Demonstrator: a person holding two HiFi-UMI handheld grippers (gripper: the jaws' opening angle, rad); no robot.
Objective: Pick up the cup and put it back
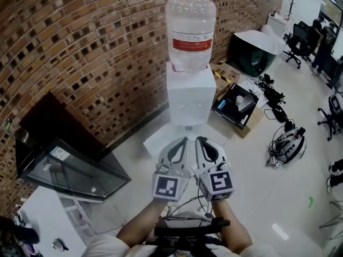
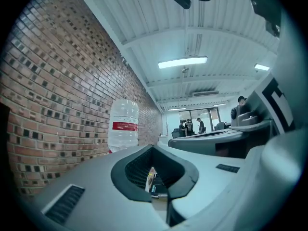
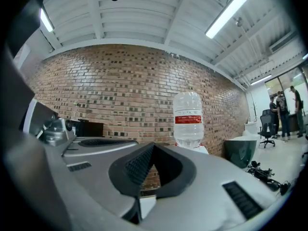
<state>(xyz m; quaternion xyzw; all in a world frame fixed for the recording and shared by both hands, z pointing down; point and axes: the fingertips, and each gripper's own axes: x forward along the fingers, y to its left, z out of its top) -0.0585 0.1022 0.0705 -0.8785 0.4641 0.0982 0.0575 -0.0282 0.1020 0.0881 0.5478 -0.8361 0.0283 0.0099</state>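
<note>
The red-brown brick wall (image 1: 96,47) fills most of what you face. Against it stands the white box-shaped water dispenser (image 1: 188,98), topped by its clear plastic bottle with a red label (image 1: 190,31). No view shows a cup, so I cannot tell you where it is; the foot of the dispenser is hidden behind your own tools in the head view. You hold the left gripper (image 1: 184,141) and the right gripper (image 1: 200,140) side by side, aimed at the dispenser. Each has its jaws pressed together on nothing. That fits a cup waiting to be fetched as well as one already set back, so settle that by sight before you commit. Tilt your head or part your hands so the dispenser's lower front comes clear. Keep the two tools from knocking each other, since they sit nearly touching. To your left stands a black cabinet with a glass front (image 1: 64,165), near enough to catch an elbow. To the right are a dark green round tub (image 1: 252,55) and an open cardboard box of gear (image 1: 238,108). Farther right on the pale floor, a white helmet among black cables (image 1: 289,143) lies where a sidestep could snag.
</note>
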